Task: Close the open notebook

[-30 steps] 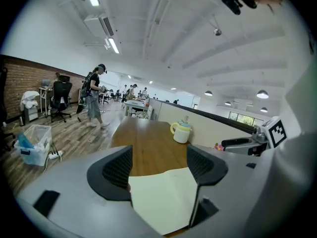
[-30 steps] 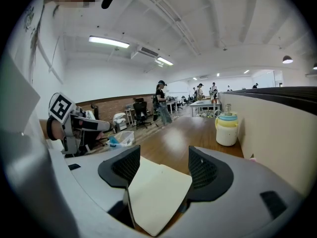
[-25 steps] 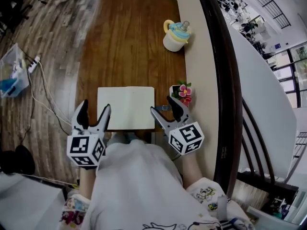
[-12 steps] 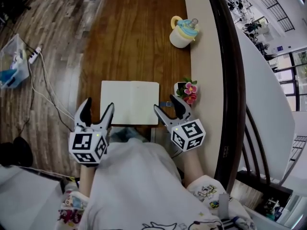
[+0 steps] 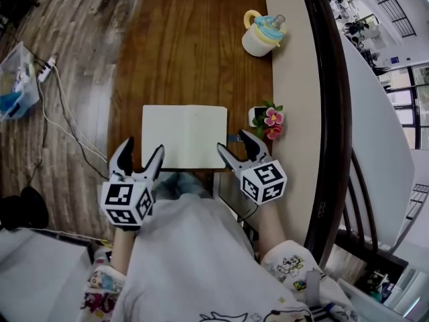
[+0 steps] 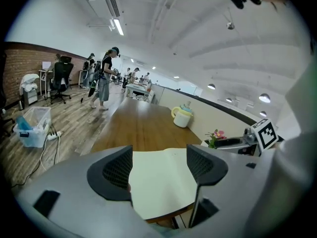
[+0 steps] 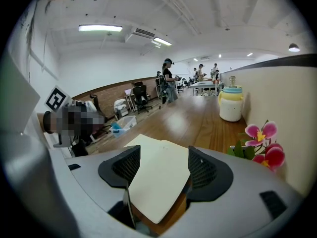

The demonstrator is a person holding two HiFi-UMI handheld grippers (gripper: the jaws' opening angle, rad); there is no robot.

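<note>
The notebook point(image 5: 184, 136) is seen lying open and flat at the near edge of the wooden table point(image 5: 188, 45), blank pages turned up. The left gripper point(image 5: 143, 150) is held at the notebook's near left corner, its jaws spread wide with nothing gripped between them. The right gripper point(image 5: 233, 141) is held at the near right corner, jaws likewise wide apart and empty; whether either tip touches the paper cannot be told. A pot of pink flowers point(image 5: 268, 117) is set just beside the notebook's right edge, and a cup point(image 5: 263, 35) is placed well beyond.
</note>
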